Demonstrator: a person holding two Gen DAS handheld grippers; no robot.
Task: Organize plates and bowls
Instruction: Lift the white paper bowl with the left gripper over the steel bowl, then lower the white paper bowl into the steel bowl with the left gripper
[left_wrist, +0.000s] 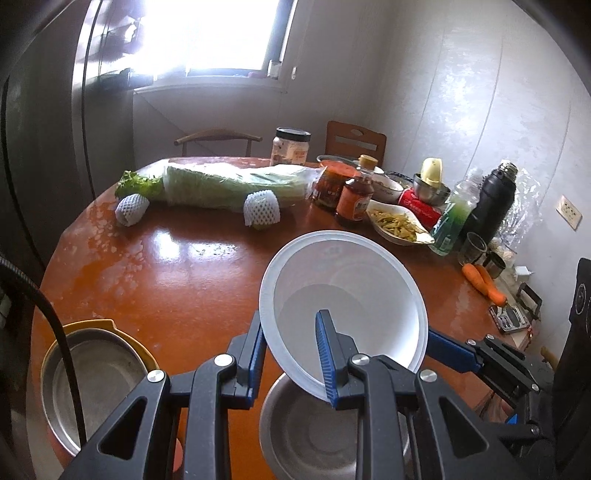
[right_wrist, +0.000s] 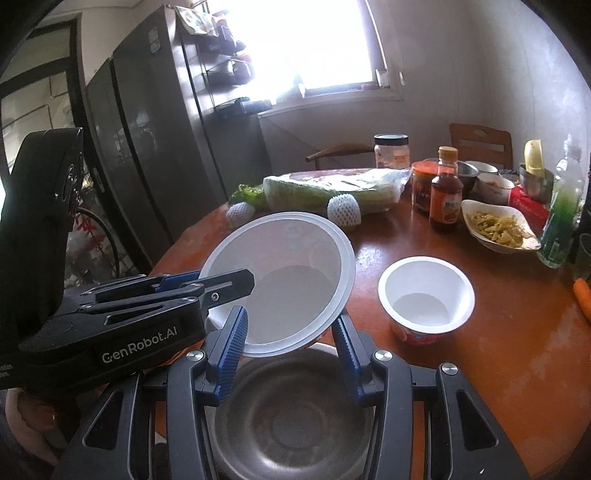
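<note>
A large white disposable bowl hangs tilted above the orange table, its mouth facing me. My left gripper is shut on its left wall, one finger inside and one outside. In the right wrist view this gripper reaches in from the left onto the bowl. My right gripper is shut on the bowl's near lower edge, and one of its blue fingers shows at the bowl's right rim. A steel bowl sits right below. A small white cup-bowl with a red label stands to the right.
A yellow-rimmed steel pot sits at the near left. Wrapped cabbage, a sauce bottle, a dish of food, a black flask and carrots crowd the far and right side. A fridge stands at the left.
</note>
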